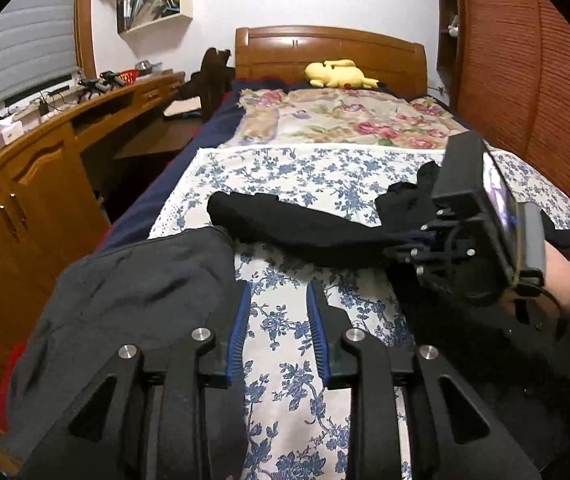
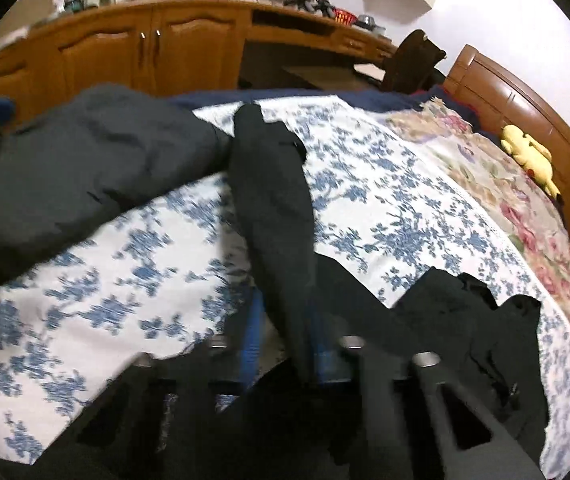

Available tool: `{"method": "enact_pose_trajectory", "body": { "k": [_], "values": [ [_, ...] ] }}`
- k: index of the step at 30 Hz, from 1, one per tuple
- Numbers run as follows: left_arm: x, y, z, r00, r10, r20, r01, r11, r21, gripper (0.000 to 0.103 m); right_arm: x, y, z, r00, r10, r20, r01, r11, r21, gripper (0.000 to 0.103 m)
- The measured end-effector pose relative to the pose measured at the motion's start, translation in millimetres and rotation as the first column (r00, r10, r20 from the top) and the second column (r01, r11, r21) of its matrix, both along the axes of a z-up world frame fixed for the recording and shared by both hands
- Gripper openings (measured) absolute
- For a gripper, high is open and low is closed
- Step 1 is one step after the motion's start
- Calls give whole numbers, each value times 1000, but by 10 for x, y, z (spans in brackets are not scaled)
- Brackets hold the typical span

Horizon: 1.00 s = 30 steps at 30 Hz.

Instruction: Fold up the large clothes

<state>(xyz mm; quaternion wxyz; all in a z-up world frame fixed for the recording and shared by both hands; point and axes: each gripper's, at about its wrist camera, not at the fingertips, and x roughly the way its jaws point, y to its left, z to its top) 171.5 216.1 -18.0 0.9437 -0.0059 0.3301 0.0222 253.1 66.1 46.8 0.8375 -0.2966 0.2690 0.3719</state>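
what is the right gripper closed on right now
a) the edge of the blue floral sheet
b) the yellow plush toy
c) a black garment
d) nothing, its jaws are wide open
c: the right gripper is pinched shut on a strip of the black garment, which stretches away from its tips across the blue floral sheet; the yellow plush toy lies far off by the headboard.

Left gripper points downward, jaws apart and empty; right gripper is clamped on the black sleeve.
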Motion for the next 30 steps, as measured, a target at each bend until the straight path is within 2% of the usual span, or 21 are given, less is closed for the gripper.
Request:
{"method": "enact_pose_trajectory", "body": {
  "k": [2,6,12,15,19,21,24,25,28,30],
  "values": [
    [-38,-28,12,1000,2,14,-2,1000,11,30,3,-56,45,1000,-7,-3,7,1000,23,2],
    [-115,-155,57,999,-5,39,4,999,34,30,-94,-304,191,999,-12,42,9,996,89,1],
    [-222,-394,97,997,-29,74,26,999,45,30,-337,-1169,391,990,-96,104,63,956,287,1],
    [-244,-547,87,995,-45,88,41,998,42,30,-410,-1647,235,987,-142,82,107,938,330,1],
    [-269,-732,59,993,-57,107,56,998,17,31,-395,-1980,-230,979,-203,18,193,951,242,1],
    [-264,-826,30,992,-56,113,56,998,8,31,-383,-2053,-394,975,-223,-14,221,951,215,6],
    [-291,-937,-10,992,-52,118,52,999,-1,31,-441,-2073,-472,975,-223,-21,222,954,199,12],
    [-301,-961,-18,991,-51,121,52,999,-4,31,-487,-2060,-471,977,-212,-16,211,957,199,18],
    [-353,-998,-36,990,-38,139,38,999,0,31,-576,-1983,-356,984,-176,1,172,962,211,50],
    [-401,-993,-51,987,-26,162,25,1000,4,31,-654,-1999,-276,988,-151,14,144,963,230,54]
  ]
}}
